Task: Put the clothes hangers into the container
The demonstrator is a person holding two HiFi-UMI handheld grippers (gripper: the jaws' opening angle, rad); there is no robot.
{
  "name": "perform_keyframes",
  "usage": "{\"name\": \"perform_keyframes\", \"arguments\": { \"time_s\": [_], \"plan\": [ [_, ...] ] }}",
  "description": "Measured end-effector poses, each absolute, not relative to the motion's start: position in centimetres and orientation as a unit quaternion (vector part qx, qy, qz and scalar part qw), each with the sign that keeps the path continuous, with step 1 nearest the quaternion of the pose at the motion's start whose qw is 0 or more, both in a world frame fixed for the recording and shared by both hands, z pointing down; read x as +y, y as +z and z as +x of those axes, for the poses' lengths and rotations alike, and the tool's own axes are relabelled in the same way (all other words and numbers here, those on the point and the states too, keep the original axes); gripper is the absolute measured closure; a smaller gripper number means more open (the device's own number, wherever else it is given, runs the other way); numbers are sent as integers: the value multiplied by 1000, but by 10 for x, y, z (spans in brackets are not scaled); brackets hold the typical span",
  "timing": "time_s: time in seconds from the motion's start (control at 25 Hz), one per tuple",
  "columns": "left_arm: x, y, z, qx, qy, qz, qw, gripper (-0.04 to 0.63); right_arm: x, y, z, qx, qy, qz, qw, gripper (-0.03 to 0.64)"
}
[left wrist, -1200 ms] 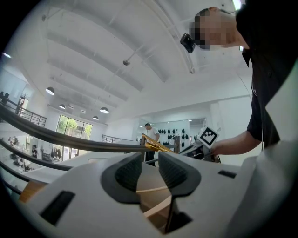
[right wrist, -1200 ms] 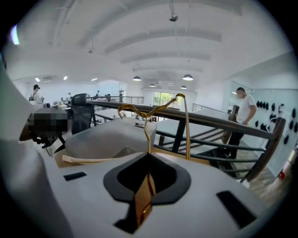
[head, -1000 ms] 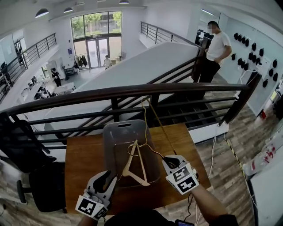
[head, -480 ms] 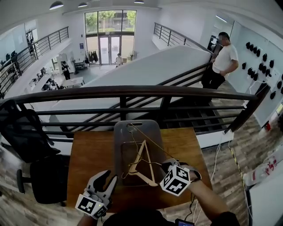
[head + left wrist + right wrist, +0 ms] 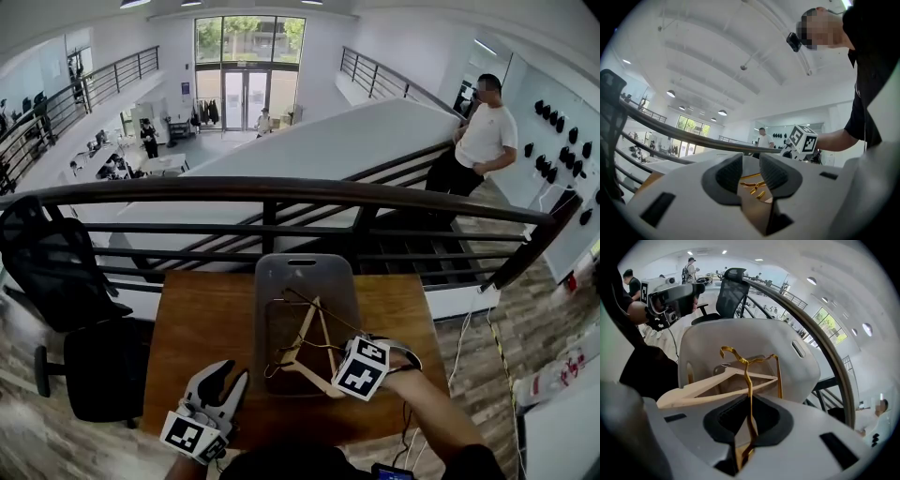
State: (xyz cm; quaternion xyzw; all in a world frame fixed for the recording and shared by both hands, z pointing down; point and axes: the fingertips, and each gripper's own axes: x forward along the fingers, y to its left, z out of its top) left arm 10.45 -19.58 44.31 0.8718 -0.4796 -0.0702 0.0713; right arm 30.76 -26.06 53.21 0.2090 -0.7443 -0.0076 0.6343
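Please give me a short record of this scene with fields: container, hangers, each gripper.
container: grey, on the wooden table
wooden hanger: lies inside the container
gold hanger: over the container, between the jaws of the right gripper
right gripper: jaws opening, gold hanger between them
left gripper: open, empty, away from the container

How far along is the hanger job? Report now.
Done: the wooden hanger lies in the container. In hand: the right gripper pinches the gold hanger in its jaws over the container, not yet released. The left gripper is empty, jaws apart. Left: release it; no hangers show on the table.
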Motion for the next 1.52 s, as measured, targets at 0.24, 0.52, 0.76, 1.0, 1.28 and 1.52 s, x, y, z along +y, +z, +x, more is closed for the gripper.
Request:
{"name": "perform_keyframes", "arguments": {
  "time_s": [0.24,0.52,0.76,1.0,1.28,1.52],
  "plan": [
    [-192,451,86,-495,-66,863,78,477,-272,551,289,-733,-18,192,653,591],
    [-190,452,74,-514,-65,851,86,477,-281,569,280,-724,-22,178,666,585],
    [-191,450,69,-517,-68,849,89,477,-284,575,270,-738,-11,175,652,583],
    [-194,451,73,-513,-53,854,76,477,-286,572,264,-753,-22,180,632,514],
    [-196,448,82,-504,-45,859,74,476,-288,556,266,-773,-25,213,597,432],
    [-198,447,88,-501,-44,860,79,476,-291,523,268,-801,-32,254,541,446]
  ]
}}
